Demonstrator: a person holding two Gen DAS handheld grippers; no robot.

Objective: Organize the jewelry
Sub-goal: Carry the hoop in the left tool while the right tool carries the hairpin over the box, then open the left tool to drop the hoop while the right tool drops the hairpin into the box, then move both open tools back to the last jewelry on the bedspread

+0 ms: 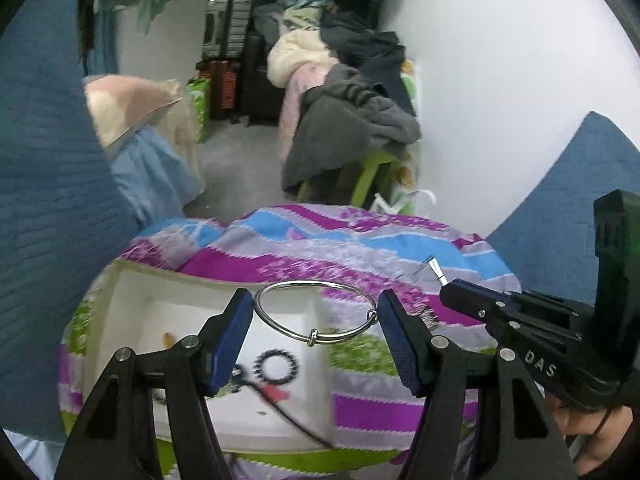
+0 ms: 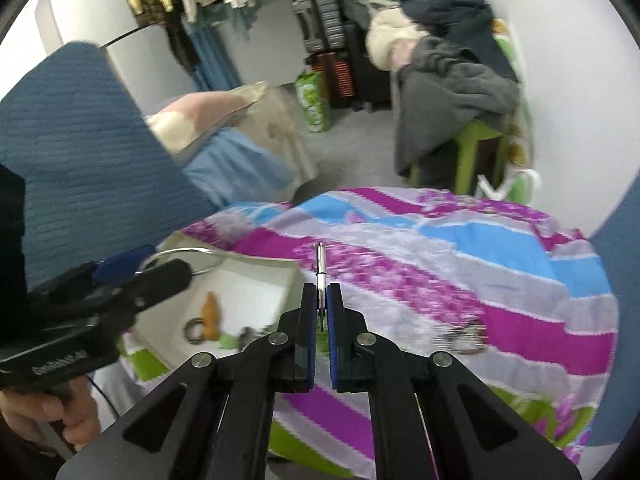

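Note:
My left gripper (image 1: pixel 316 312) is shut on a thin silver bangle (image 1: pixel 316 312), held across its width between the blue pads (image 1: pixel 236 332), above a white box (image 1: pixel 120 304). The box holds a black beaded ring (image 1: pixel 278 366), a black cord with a red piece (image 1: pixel 276 394), and in the right wrist view an orange piece (image 2: pixel 210 314) and a small metal ring (image 2: pixel 194 330). My right gripper (image 2: pixel 320 304) is shut on a slim silver metal piece (image 2: pixel 320 268) that points forward; it also shows in the left wrist view (image 1: pixel 436 270). More jewelry (image 2: pixel 462 338) lies blurred on the cloth.
A striped purple, blue and green cloth (image 2: pixel 440 264) covers the round table. Blue chair backs (image 1: pixel 44 208) stand at left and right. Behind are a green stool (image 2: pixel 476 148) piled with clothes, suitcases (image 1: pixel 224 28) and a white wall.

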